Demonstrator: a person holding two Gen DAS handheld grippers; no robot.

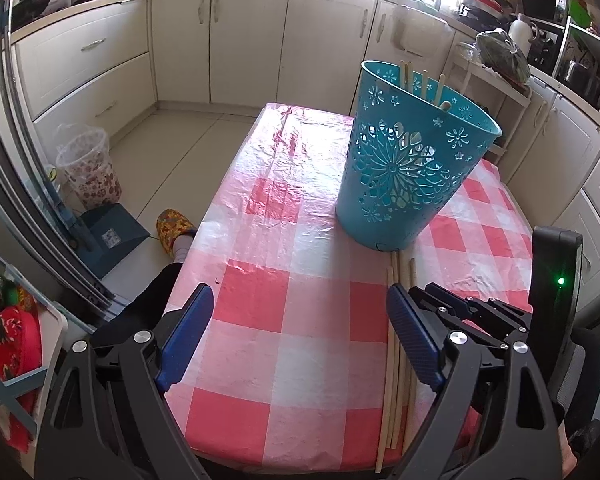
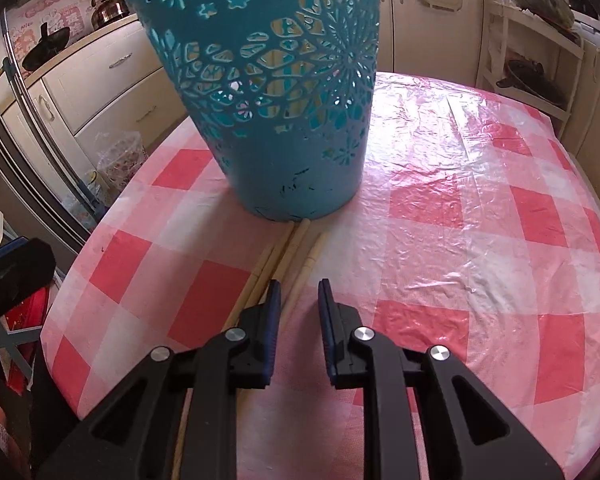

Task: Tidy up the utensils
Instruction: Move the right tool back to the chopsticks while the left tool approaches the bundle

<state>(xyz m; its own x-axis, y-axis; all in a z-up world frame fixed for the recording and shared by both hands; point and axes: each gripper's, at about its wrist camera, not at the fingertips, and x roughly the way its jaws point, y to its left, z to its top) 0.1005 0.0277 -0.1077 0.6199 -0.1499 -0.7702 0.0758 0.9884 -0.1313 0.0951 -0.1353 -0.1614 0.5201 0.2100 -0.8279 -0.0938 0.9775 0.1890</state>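
Observation:
A teal cut-out basket [image 1: 412,168] [image 2: 284,92] stands on the pink checked tablecloth [image 1: 284,208] [image 2: 460,200], with several wooden chopsticks [image 1: 422,80] upright inside it. More chopsticks [image 1: 396,340] [image 2: 268,272] lie flat on the cloth in front of its base. My right gripper [image 2: 300,288] [image 1: 426,290] hangs low over them. Its jaws stand narrowly apart, with one chopstick [image 2: 310,260] running between the blue pads, and the pads do not press on it. My left gripper [image 1: 300,320] [image 2: 4,252] is wide open and holds nothing, its right pad beside the loose chopsticks.
The table's left edge drops to a tiled floor with a lined floral bin [image 1: 88,168], a blue dustpan [image 1: 108,236] and a person's slippered foot [image 1: 176,228]. Cream cabinets [image 1: 244,40] run behind, and a white rack [image 1: 496,80] stands past the table's far right.

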